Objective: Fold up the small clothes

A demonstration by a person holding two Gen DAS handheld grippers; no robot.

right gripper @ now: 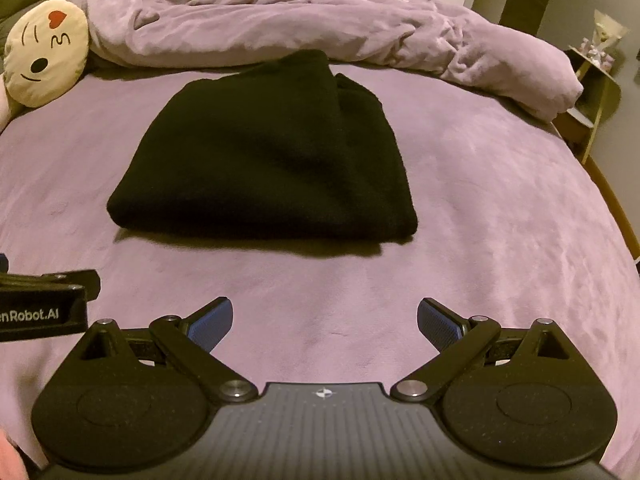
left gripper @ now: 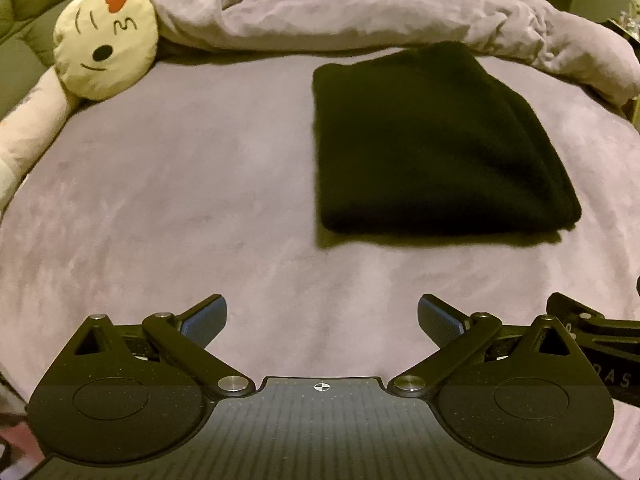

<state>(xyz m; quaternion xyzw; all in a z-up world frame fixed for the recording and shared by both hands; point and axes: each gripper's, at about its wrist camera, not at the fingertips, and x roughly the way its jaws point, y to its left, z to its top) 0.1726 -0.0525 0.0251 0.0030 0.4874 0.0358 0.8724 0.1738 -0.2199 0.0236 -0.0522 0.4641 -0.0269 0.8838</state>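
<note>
A black garment [left gripper: 436, 148] lies folded into a thick rectangle on the purple bed sheet [left gripper: 180, 208]; in the right wrist view the same black garment [right gripper: 268, 160] sits centre-left. My left gripper [left gripper: 322, 322] is open, held back from the garment's near edge and to its left, with nothing between its blue pads. My right gripper [right gripper: 324, 322] is open too, a short way in front of the garment's near edge, holding nothing. Each gripper's body shows at the edge of the other's view.
A crumpled purple duvet [right gripper: 320, 28] is bunched along the far side of the bed. A round cream face pillow [left gripper: 106, 46] lies at the far left. A small side table [right gripper: 592, 80] stands off the bed's right edge.
</note>
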